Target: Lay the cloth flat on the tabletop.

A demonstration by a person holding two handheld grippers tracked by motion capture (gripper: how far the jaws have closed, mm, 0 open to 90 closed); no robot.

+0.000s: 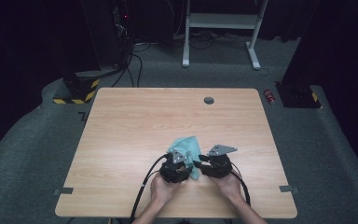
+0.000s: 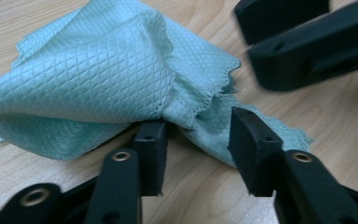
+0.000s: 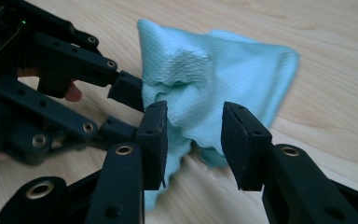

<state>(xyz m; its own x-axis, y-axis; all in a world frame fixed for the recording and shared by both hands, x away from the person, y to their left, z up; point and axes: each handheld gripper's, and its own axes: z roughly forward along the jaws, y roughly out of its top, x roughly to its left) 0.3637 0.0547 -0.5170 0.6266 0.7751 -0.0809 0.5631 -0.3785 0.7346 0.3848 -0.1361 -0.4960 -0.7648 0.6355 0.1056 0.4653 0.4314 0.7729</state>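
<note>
The cloth (image 2: 88, 79) is seen to be a pale teal woven fabric, matt, with a fine raised diamond texture and a small scalloped stitched edge; it is soft and creased into folds. The table (image 1: 135, 121) is finished in light wood-grain, smooth with a faint sheen. The left gripper (image 2: 196, 135) and the right gripper (image 3: 193, 140) are made of black matt plastic, fitted with 2 dull rubbery pads each and small brass-coloured metal rivets. A grey matt plate (image 1: 222, 150) is carried on top. The floor (image 1: 28, 140) is covered in grey rough carpet.
</note>
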